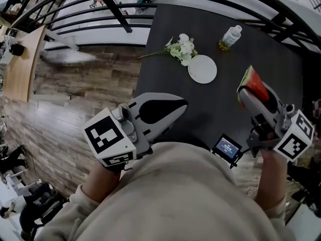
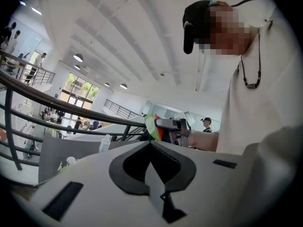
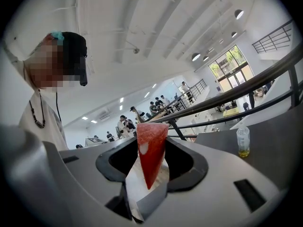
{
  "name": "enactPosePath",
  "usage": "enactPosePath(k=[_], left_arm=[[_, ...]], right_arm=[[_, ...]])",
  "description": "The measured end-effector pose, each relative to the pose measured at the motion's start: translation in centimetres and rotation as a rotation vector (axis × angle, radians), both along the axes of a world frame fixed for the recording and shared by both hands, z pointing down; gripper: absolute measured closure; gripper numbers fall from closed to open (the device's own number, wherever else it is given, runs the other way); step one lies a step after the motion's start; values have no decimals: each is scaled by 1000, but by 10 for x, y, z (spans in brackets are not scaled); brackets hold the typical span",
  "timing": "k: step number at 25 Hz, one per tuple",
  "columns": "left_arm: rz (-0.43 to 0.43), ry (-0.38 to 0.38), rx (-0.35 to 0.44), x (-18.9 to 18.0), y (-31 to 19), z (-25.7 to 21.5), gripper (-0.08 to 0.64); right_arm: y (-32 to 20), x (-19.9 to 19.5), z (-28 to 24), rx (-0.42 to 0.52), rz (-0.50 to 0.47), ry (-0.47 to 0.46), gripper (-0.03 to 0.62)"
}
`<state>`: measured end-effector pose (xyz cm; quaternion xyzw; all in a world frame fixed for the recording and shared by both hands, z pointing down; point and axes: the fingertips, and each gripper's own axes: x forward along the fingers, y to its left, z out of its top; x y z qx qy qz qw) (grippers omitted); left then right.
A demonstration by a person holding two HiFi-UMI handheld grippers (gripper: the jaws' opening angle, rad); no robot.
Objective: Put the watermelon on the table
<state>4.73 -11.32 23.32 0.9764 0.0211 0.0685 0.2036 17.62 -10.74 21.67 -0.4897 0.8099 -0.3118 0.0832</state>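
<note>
Half done: right gripper [image 1: 246,93] jaws clench the watermelon [image 1: 254,83] in the air, tabletop [image 1: 251,39] below them; setting it down remains. Left gripper [image 1: 181,105] jaws closed, empty.

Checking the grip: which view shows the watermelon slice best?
The right gripper view: the watermelon slice sits close and centred, held in the right gripper. The head view shows it smaller, side-on; the left gripper view shows only a distant sliver.
</note>
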Motion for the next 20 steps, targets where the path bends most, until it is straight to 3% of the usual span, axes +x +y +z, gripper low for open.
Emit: enactPosePath(k=[20], left_arm=[[-102,-37,-52,-23,-13,16,554]], right_arm=[[-37,-10,27,-45,-79,-2,400]])
